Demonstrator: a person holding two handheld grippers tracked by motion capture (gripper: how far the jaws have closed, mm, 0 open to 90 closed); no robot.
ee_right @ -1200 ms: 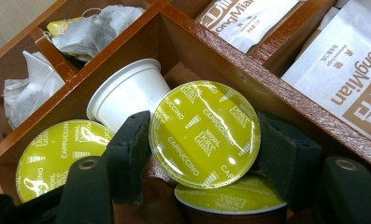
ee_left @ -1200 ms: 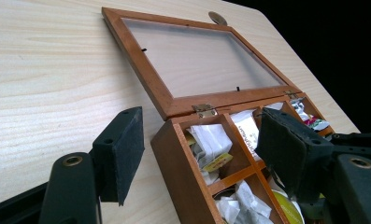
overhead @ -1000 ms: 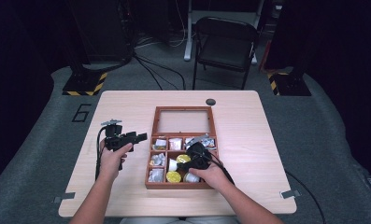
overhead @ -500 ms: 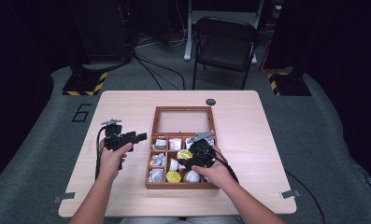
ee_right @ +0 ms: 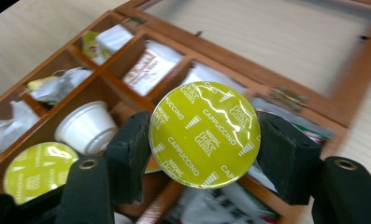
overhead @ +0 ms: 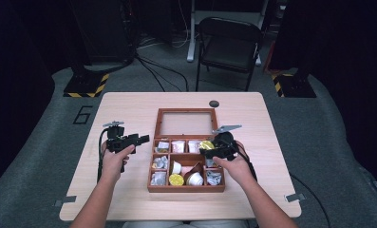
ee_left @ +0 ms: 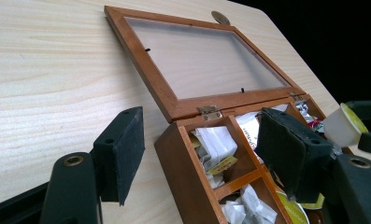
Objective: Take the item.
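Capsule (ee_right: 204, 134) with a yellow-green foil lid reading "NESCAFÉ Dolce Gusto CAPPUCCINO" sits clamped between the pads of the right tool (ee_right: 204, 154), raised above the wooden box (overhead: 186, 187) on the counter (overhead: 129, 107). Left tool (ee_left: 197, 154) hangs beside the box with its jaws apart, holding nothing.

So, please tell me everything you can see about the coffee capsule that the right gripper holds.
The coffee capsule is a small white plastic cup with a round, shiny yellow-green foil lid printed "Cappuccino" and "Nescafé Dolce Gusto". The right gripper holds it by its sides between two black padded jaws, lid facing the gripper's camera. It hangs above the open wooden box, touching nothing else.
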